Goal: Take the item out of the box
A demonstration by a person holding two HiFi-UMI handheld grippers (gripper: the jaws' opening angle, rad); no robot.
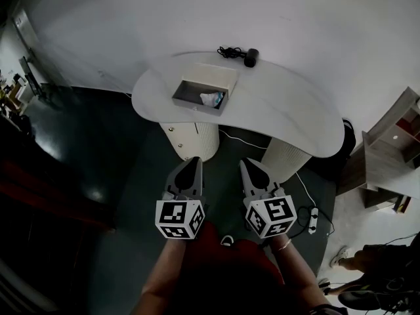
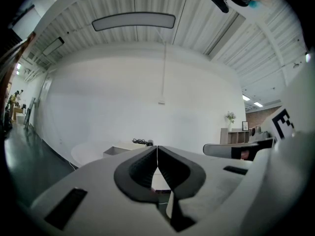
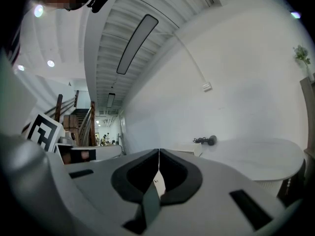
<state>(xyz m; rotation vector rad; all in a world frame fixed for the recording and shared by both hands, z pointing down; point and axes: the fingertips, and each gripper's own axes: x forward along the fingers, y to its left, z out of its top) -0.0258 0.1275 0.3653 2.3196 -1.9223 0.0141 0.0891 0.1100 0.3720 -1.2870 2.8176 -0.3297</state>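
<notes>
Rectangular box (image 1: 191, 92) holds crumpled, perhaps plastic, item (image 1: 211, 98).

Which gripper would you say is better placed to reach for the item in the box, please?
Probably the left. In the head view the left gripper lines up almost straight with the box and the white item inside, while the right gripper sits further aside. Both are short of the table, jaws together.

Ahead of me, the open grey rectangular box (image 1: 190, 102) sits on the curved white table (image 1: 282, 118), the crumpled white item (image 1: 211, 98) in its right end, a black corded device (image 1: 250, 57) behind it.
</notes>
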